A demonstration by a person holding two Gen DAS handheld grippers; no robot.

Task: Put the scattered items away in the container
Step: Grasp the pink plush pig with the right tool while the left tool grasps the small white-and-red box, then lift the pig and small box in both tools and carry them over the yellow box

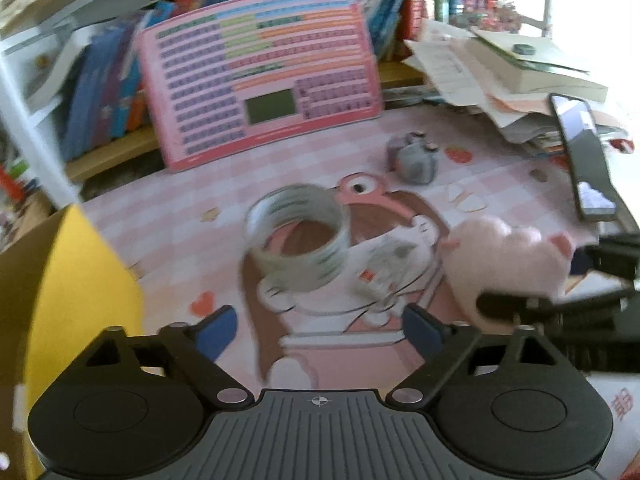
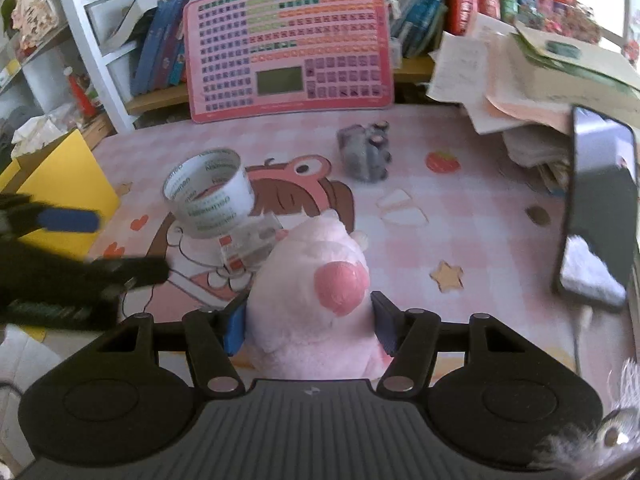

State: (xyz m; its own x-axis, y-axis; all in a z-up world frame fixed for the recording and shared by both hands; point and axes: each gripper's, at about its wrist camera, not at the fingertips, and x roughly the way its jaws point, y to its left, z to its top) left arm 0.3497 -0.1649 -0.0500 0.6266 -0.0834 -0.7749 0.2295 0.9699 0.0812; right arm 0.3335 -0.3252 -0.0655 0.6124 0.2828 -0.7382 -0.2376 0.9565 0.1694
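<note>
A roll of clear tape (image 1: 298,236) (image 2: 208,196) stands tilted on the pink cartoon mat (image 1: 168,232), just ahead of my left gripper (image 1: 320,328) (image 2: 100,244), which is open with nothing between its blue pads. A small clear packet (image 1: 384,264) (image 2: 248,248) lies beside the tape. My right gripper (image 2: 308,326) (image 1: 560,276) is shut on a pink plush toy (image 2: 316,292) (image 1: 508,256), one pad against each side. The yellow cardboard box (image 1: 80,280) (image 2: 60,184) stands at the left edge of the mat.
A small grey toy (image 1: 412,156) (image 2: 366,152) sits farther back on the mat. A pink chart board (image 1: 260,72) (image 2: 288,44) leans against shelves of books. On the right are a paper stack (image 1: 500,76) and a propped phone (image 1: 584,156) (image 2: 600,200).
</note>
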